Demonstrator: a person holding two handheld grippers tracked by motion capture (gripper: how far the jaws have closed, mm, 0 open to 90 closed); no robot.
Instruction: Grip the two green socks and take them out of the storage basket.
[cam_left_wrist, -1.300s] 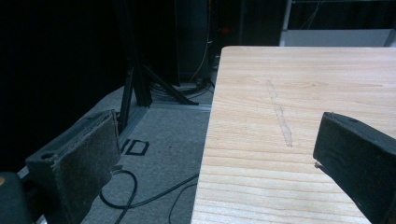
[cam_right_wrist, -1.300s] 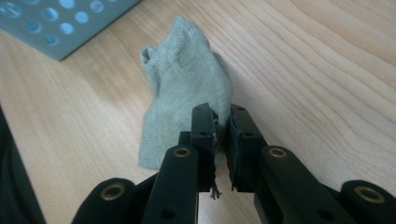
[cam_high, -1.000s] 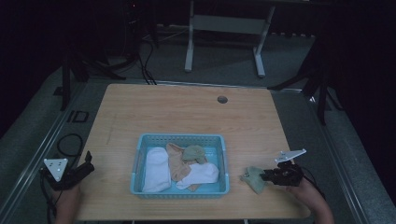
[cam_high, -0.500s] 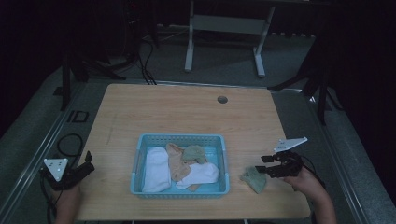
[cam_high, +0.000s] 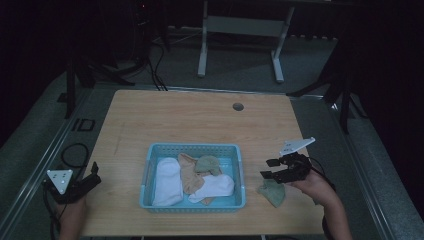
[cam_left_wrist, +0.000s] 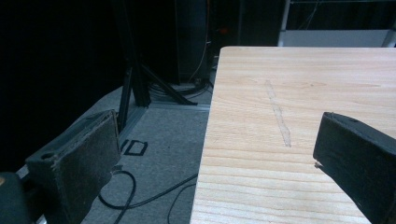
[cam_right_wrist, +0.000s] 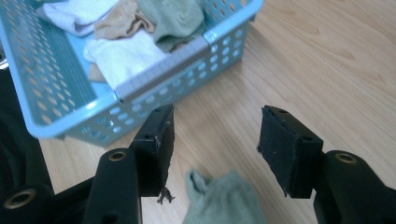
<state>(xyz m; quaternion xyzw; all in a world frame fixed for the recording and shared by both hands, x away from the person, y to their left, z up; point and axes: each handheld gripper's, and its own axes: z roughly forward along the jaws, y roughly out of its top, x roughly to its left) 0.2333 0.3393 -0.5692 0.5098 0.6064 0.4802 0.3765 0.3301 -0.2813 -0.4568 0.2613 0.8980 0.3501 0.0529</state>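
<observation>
A blue basket (cam_high: 149, 165) sits at lower centre of the high view on the wooden table (cam_high: 190, 120). Inside lie a white sock (cam_high: 166, 180) at its left, a tan sock (cam_high: 189, 172) in the middle, a green sock (cam_high: 209, 164) toward the upper right, and a second white sock (cam_high: 215, 186) at the lower right — all overlapping in a loose heap. The right gripper view shows the basket's perforated wall (cam_right_wrist: 187, 77) at upper left, with the same socks seen from the side.

Just right of the basket, on bare wood, lies a loose green sock (cam_high: 273, 192), apart from the basket. The right gripper (cam_high: 270, 169) hangs just above it at lower right of the high view, jaws spread wide and empty. Its own view gives what the high view cannot: the sock (cam_right_wrist: 219, 198) lies at bottom centre, below and between the two jaws, neither pad touching it, with a few fibres clinging to the tip of the left jaw.

The left gripper (cam_high: 92, 175) is at lower left of the high view, at the table's edge, jaws wide with nothing between. Its own view shows a faint streak (cam_left_wrist: 279, 116) along the wood grain — and, off the edge, a cable (cam_left_wrist: 140, 198) on grey floor (cam_left_wrist: 163, 140).
</observation>
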